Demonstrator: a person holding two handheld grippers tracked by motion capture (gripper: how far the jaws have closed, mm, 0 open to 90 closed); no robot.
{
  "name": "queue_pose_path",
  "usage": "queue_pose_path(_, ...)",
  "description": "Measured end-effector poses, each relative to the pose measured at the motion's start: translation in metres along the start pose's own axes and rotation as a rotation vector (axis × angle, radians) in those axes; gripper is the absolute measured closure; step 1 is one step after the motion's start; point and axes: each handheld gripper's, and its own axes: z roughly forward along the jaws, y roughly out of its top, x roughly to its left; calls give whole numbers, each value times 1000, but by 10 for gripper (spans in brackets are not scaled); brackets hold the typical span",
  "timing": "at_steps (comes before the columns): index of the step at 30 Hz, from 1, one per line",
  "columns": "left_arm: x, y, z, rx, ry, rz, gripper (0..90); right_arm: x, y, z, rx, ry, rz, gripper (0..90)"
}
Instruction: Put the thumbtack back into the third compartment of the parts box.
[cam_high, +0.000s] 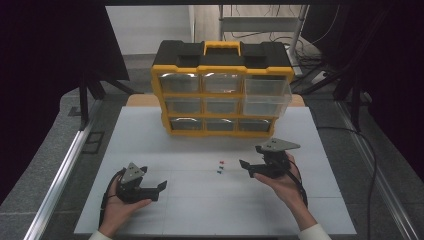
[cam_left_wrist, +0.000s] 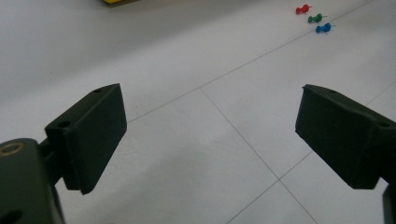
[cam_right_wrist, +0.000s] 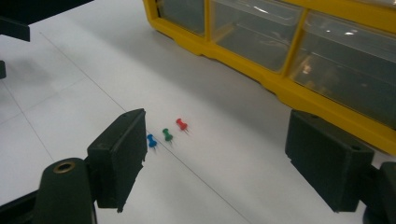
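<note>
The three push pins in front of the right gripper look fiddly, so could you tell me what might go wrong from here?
1. The red push pin, green push pin and blue push pin lie close together; the wide-open right gripper may knock or catch a neighbour.
2. They are small and lie flat on the smooth white table, so they could slip out or skid away.
3. The drawers pulled out of the yellow organiser at its right side may be bumped.
</note>
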Motion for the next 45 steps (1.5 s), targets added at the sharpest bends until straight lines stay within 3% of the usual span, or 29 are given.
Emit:
queue_pose_path(25, -1, 0, 0, 7, -1, 7, 91, 12, 27, 45, 53, 63, -27, 216)
queue_pose_path(37, -1, 0, 1, 11, 2, 10, 91, 12, 31, 63, 90, 81, -27, 220)
queue_pose_path(45, -1, -1, 0, 10, 3, 12, 91, 9, 27, 87, 150, 81, -31, 228)
